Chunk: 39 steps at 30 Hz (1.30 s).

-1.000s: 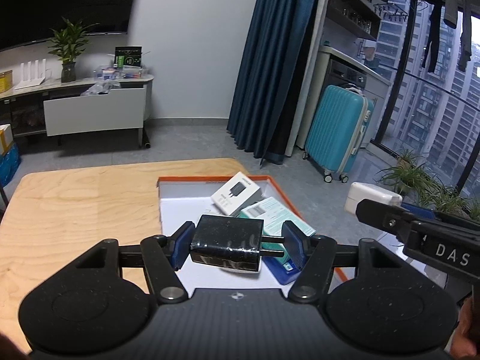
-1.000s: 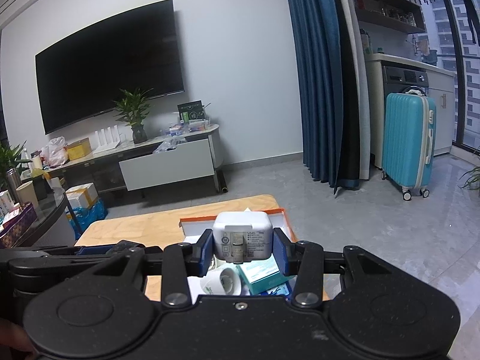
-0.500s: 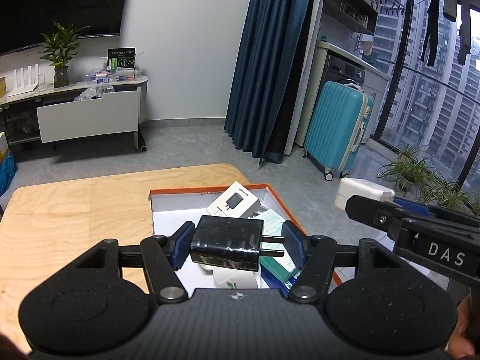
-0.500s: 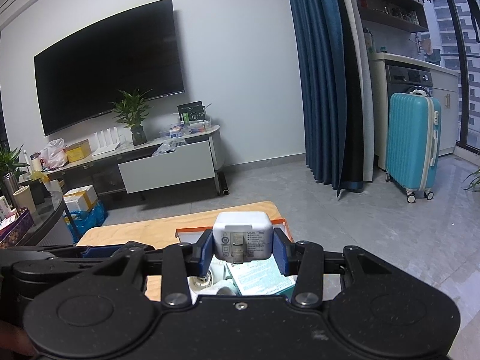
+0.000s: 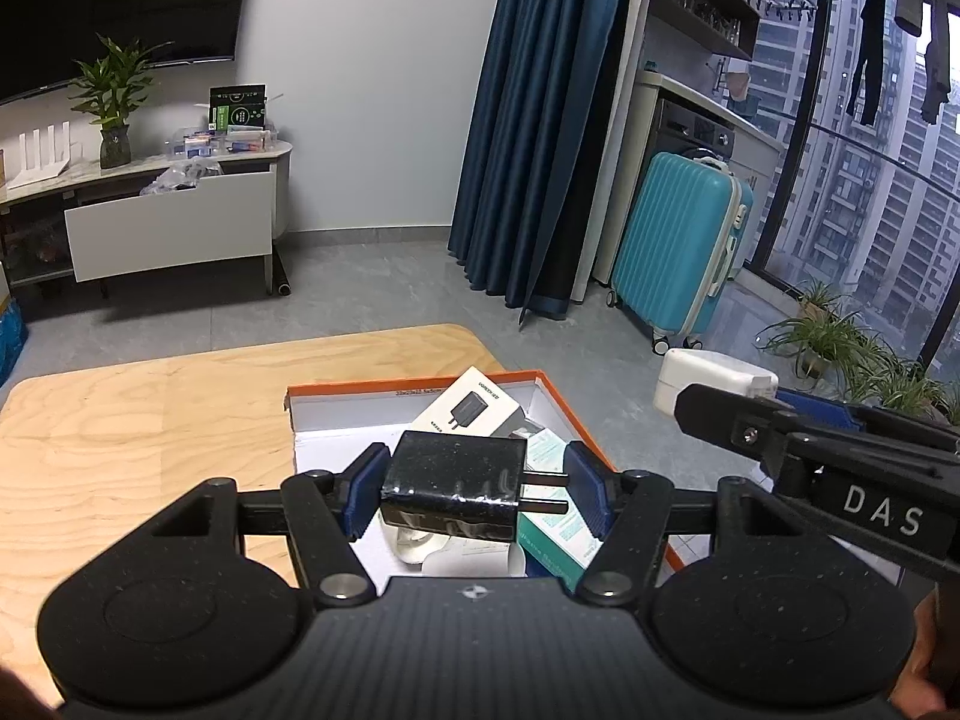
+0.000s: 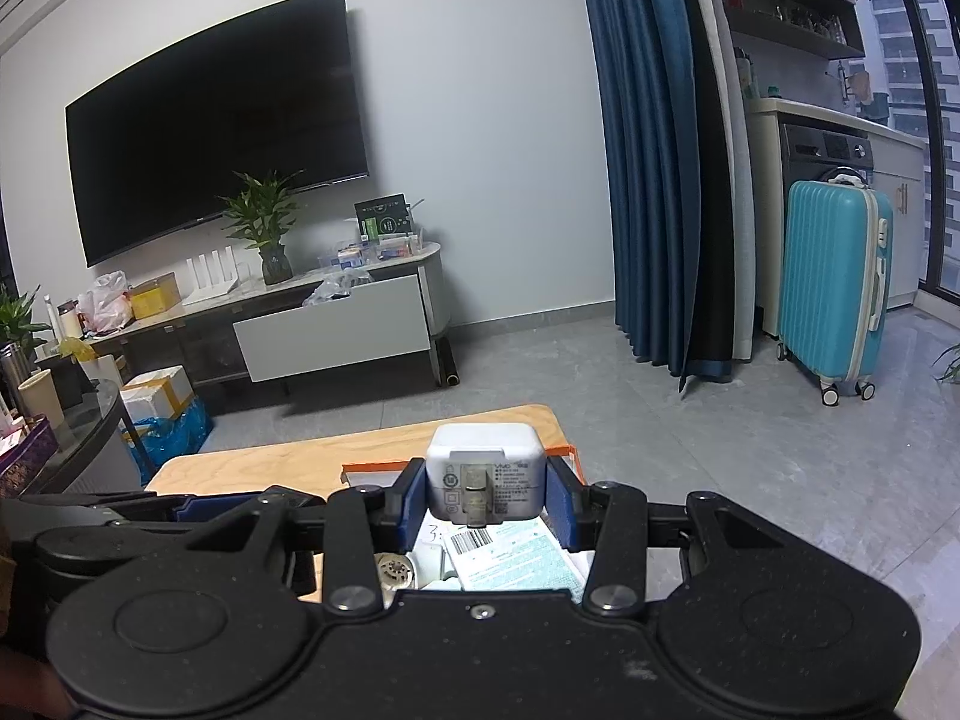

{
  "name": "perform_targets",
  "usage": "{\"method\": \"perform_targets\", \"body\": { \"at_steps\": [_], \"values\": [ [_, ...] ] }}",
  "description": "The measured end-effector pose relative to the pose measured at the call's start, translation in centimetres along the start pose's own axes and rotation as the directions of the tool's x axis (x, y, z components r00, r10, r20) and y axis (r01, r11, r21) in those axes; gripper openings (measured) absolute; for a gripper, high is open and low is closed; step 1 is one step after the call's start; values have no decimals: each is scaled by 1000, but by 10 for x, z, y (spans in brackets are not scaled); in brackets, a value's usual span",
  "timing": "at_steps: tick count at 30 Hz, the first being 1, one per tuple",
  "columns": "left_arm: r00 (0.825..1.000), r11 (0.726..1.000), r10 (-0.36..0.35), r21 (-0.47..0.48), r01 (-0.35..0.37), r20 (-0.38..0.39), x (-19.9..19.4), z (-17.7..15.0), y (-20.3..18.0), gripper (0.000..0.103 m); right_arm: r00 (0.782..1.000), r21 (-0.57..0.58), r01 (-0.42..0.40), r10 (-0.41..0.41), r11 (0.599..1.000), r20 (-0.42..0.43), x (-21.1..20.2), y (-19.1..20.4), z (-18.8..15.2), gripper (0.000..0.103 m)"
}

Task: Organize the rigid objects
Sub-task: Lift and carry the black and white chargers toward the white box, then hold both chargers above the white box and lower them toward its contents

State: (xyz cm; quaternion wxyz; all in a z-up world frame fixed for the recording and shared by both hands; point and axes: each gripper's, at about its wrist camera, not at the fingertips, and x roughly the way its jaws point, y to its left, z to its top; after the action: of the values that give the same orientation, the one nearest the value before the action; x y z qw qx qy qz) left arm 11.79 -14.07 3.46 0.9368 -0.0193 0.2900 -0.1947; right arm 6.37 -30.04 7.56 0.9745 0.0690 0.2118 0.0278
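Each camera sat just behind its own claw, looking forward along the fingers, slightly downward. Both views shared the orange-rimmed box (image 5: 414, 387) (image 6: 372, 467) below the fingertips and the teal suitcase (image 5: 678, 252) (image 6: 834, 294) far beyond, rightward.

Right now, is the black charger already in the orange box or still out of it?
Out. The left gripper holds the black charger clamped between its pads, lifted above the orange box, prongs pointing sideways.

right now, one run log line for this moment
left gripper: holds black charger | right gripper: holds white charger | both over orange box
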Motion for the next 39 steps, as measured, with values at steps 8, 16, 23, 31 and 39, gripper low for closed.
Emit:
{"method": "perform_targets", "body": {
  "at_steps": [8,16,23,31,39],
  "values": [
    [1000,1000,1,-2,-1,-15,7,1,2,64,1000,7,1,-1,1000,-10,11,-2,1,51],
    [1000,1000,3,-13,-3,-27,13,5,8,64,1000,3,-2,2,1000,-14,16,-3,2,51],
    [999,1000,5,-21,-5,-34,19,6,11,64,1000,0,-3,3,1000,-18,19,-3,2,51],
    [999,1000,2,-30,-4,-39,24,8,14,64,1000,-6,-3,2,1000,-21,23,-1,1,51],
    [999,1000,0,-31,-1,-42,27,6,15,64,1000,-5,0,0,1000,-31,30,-2,-2,51]
  ]
}}
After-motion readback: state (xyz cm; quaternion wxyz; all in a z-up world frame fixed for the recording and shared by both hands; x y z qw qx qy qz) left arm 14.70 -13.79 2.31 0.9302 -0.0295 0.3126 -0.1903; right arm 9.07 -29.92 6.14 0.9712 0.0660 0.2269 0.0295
